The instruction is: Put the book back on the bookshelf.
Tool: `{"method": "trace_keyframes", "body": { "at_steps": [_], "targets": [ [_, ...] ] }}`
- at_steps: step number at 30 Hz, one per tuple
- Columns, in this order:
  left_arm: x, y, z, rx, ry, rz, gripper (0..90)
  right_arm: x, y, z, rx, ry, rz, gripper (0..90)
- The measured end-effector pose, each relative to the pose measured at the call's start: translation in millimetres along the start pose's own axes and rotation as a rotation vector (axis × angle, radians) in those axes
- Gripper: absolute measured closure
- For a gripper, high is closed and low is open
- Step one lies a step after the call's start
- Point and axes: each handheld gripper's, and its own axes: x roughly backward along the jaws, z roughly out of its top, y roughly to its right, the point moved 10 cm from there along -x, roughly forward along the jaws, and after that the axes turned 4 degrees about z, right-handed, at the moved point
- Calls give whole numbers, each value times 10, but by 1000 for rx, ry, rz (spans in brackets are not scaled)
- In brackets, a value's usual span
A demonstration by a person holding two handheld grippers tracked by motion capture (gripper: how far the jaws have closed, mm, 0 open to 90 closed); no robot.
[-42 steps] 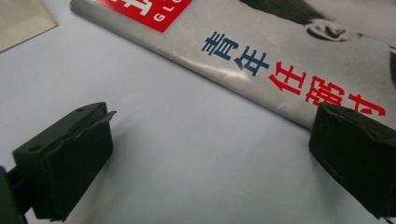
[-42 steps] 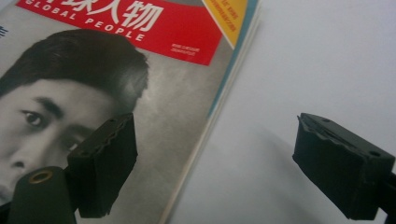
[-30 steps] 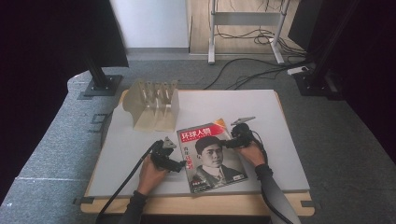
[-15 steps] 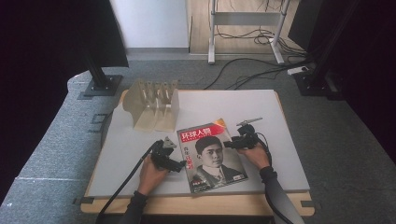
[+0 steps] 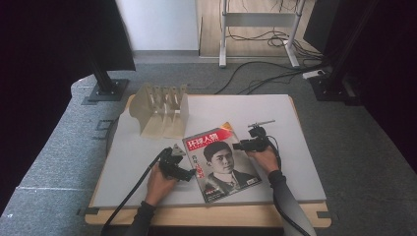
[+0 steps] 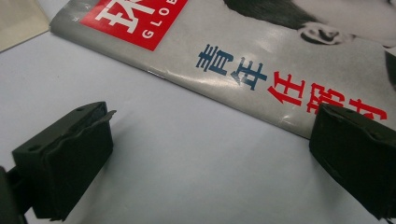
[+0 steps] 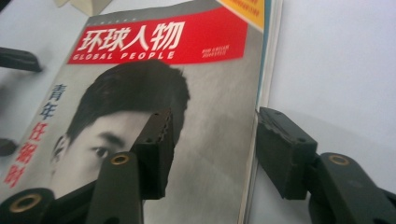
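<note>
A magazine (image 5: 221,162) with a red title band and a portrait lies flat on the white board. My left gripper (image 5: 189,173) rests at its left, spine edge. In the left gripper view the jaws (image 6: 215,149) stand wide open; one is on the bare board, the other reaches the cover (image 6: 261,56). My right gripper (image 5: 239,145) is at the magazine's right edge. Its jaws (image 7: 217,149) have just been closing and stand half apart. One is over the cover (image 7: 187,93), the other beside the page edges, which lie between them ungripped.
A pale wooden slotted rack (image 5: 162,110) stands at the board's back left, behind the magazine. The white board (image 5: 295,128) lies on a wooden table. Black stand bases and cables sit on the grey floor beyond.
My right gripper has shifted slightly at the magazine's right edge. The left hand and the magazine have not moved.
</note>
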Motion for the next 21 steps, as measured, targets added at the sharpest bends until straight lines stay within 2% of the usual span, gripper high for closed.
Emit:
{"method": "trace_keyframes", "body": {
  "at_steps": [4,5,9,12,13,14,15,17,21],
  "targets": [
    [0,0,0,0,0,0,0,55,-70,-63,-10,-2,54,523],
    [0,0,0,0,0,0,0,66,-87,-62,2,0,54,531],
    [0,0,0,1,-1,0,0,46,-115,-16,79,-37,-12,551],
    [0,0,0,1,0,0,0,-23,-180,58,131,-44,-23,596],
    [0,0,0,1,0,0,0,-83,-220,94,162,-62,-39,621],
    [0,0,0,1,0,0,0,-83,-220,94,162,-62,-39,621],
    [0,0,0,1,0,0,0,-111,-231,105,183,-76,-56,635],
    [0,0,0,1,0,0,0,-146,-249,122,238,-103,-99,679],
    [0,0,0,0,0,0,0,-85,-344,161,311,-107,-120,803]
  ]
}}
